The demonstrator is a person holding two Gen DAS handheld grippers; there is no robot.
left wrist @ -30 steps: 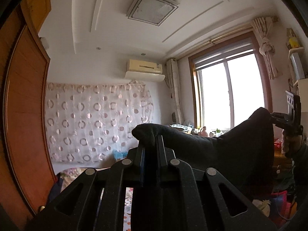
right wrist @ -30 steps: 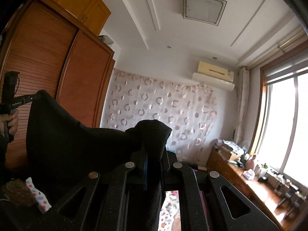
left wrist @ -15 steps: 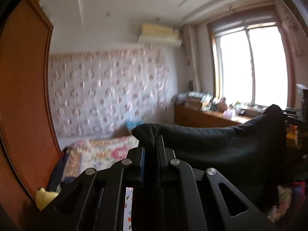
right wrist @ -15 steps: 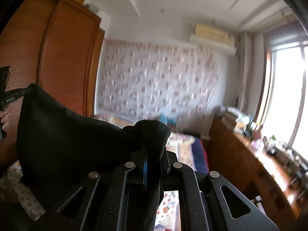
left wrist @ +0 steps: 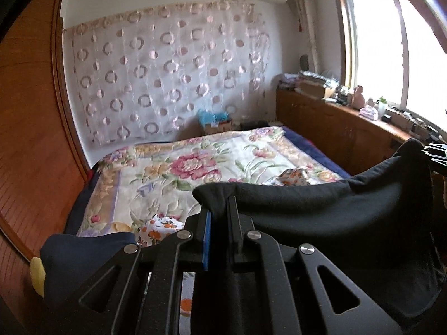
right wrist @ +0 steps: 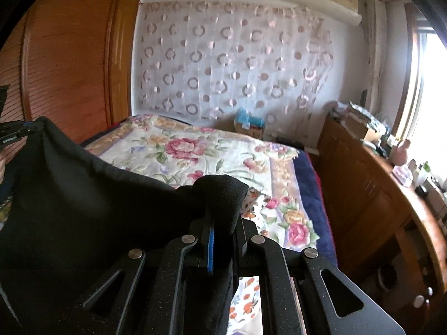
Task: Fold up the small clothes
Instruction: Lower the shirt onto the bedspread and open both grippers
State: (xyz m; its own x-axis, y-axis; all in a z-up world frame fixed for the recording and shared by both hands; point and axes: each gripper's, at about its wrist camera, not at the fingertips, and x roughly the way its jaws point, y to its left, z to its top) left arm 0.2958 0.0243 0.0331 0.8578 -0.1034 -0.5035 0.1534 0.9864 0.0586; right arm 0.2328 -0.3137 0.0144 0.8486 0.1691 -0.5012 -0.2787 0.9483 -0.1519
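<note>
Both of my grippers are clamped on the same black garment (left wrist: 321, 206), held in the air above the bed (left wrist: 173, 167).

Left wrist view: the left gripper (left wrist: 218, 212) sits at lower centre, fingers closed tight on a bunched corner of the cloth. The fabric runs from there to the right edge of the frame, where the right gripper (left wrist: 435, 153) shows only as a tip pinching the far corner. This view alone shows a dark blue cloth (left wrist: 83, 256) at lower left with a yellow item (left wrist: 37, 275) beside it, and a small orange-patterned garment (left wrist: 156, 227) lying on the floral quilt just left of my fingers. A second patterned piece (left wrist: 292, 176) lies further right on the bed.

Right wrist view: the right gripper (right wrist: 223, 217) at lower centre, fingers closed on the other bunched corner. The cloth spreads to the left, filling the lower left of the frame, up to the left gripper (right wrist: 16, 132) at the left edge. Only here do I see the wooden wardrobe (right wrist: 69, 64) in full and the long side cabinet (right wrist: 371, 195) with its clutter at right.

Garment: matte black, top edge sagging between the two grips, body hanging below.
</note>
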